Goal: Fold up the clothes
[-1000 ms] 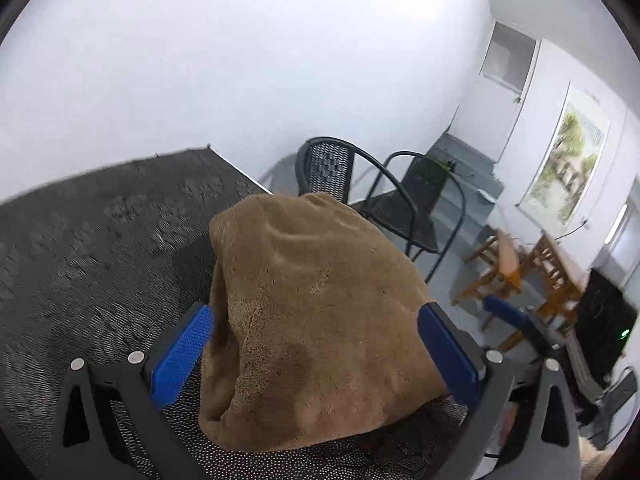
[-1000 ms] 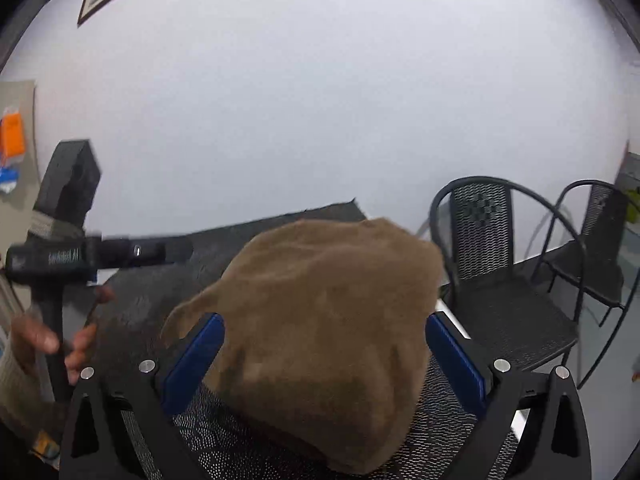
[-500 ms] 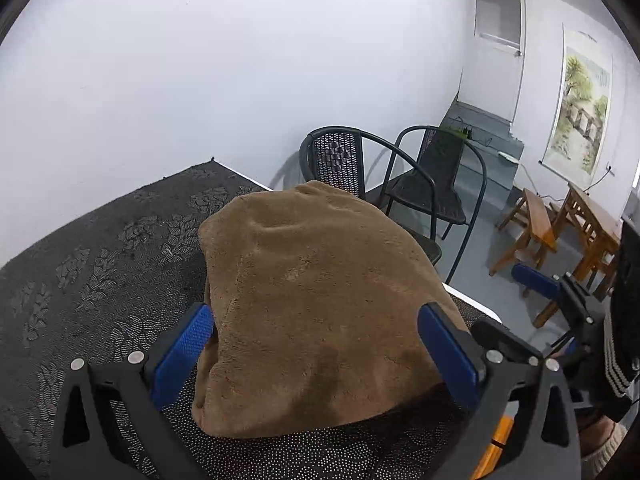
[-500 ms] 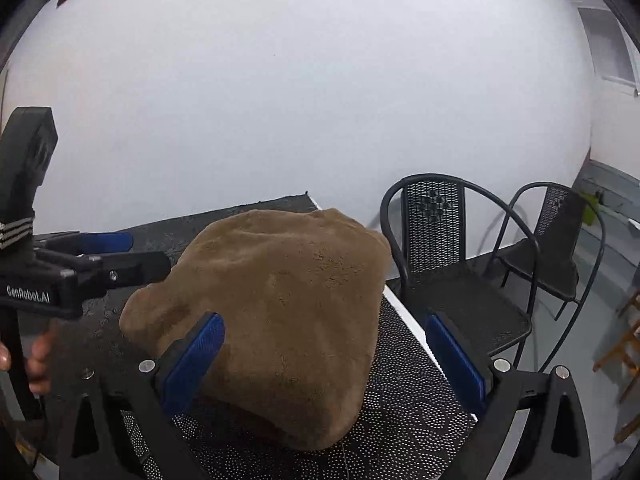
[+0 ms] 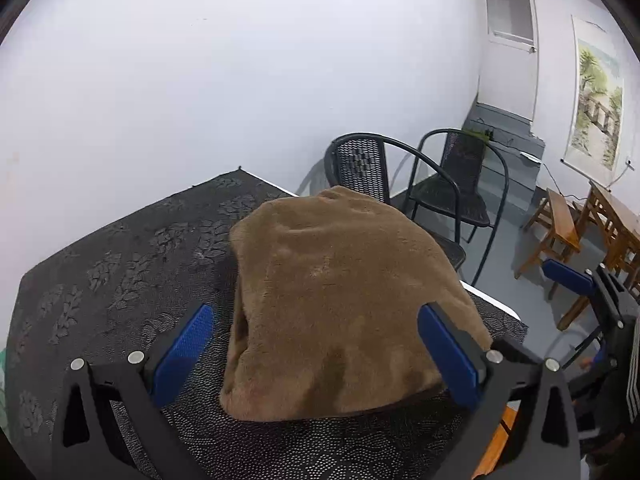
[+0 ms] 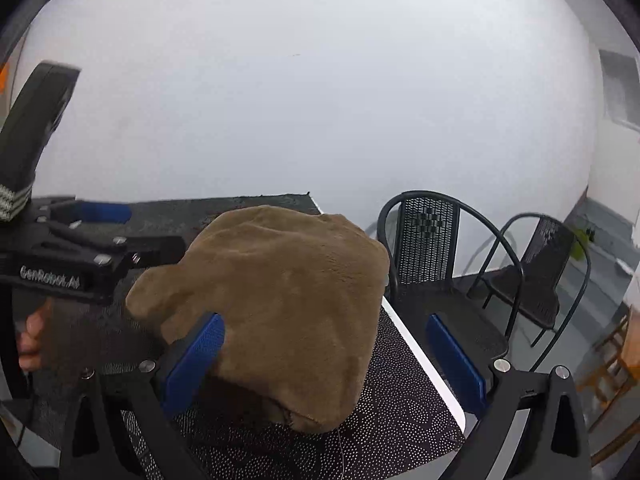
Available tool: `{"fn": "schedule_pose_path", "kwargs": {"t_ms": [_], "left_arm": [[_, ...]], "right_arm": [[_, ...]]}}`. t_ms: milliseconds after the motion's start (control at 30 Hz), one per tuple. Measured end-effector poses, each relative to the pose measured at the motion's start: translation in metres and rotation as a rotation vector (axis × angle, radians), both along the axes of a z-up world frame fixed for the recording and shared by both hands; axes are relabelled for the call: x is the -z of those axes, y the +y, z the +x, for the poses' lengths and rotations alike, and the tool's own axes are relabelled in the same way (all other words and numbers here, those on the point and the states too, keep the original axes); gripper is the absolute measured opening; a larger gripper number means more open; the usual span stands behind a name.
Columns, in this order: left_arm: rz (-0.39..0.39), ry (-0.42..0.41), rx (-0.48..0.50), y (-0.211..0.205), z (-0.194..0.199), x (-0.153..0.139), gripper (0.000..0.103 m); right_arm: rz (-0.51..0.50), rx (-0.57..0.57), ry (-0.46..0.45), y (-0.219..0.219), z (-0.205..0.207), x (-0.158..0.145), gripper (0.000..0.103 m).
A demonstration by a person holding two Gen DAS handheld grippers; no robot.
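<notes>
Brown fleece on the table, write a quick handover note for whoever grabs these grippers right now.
Left gripper: jaws open, holding nothing, over the near edge of the bundle.
Right gripper: jaws open, empty, near the table's right edge.
Brown fleece: lies in a thick folded bundle on the dark patterned cloth.
Done: looks folded.
Left: perhaps tidy the lumpy edges; no other clothes in view.

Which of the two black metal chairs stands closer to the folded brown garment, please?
The chair with the checker-patterned mesh back; its back rises right behind the garment.
</notes>
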State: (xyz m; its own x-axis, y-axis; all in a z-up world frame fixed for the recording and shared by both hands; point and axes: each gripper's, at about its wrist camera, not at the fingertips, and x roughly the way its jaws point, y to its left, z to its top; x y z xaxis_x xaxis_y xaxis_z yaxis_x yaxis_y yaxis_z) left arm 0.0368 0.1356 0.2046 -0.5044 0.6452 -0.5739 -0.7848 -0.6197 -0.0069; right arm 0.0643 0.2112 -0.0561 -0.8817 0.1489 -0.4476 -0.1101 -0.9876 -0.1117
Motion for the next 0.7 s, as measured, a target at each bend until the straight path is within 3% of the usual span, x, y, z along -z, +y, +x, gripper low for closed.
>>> {"fn": "schedule_pose_path", "kwargs": {"t_ms": [433, 700], "left_arm": [[0.008, -0.025, 0.051, 0.001, 0.005, 0.002, 0.103], [0.012, 0.012, 0.074, 0.004, 0.012, 0.004, 0.103]], "right_arm": [[0.021, -0.011, -0.015, -0.002, -0.002, 0.0, 0.102], [0.011, 0.002, -0.022, 0.004, -0.009, 0.007, 0.102]]}}
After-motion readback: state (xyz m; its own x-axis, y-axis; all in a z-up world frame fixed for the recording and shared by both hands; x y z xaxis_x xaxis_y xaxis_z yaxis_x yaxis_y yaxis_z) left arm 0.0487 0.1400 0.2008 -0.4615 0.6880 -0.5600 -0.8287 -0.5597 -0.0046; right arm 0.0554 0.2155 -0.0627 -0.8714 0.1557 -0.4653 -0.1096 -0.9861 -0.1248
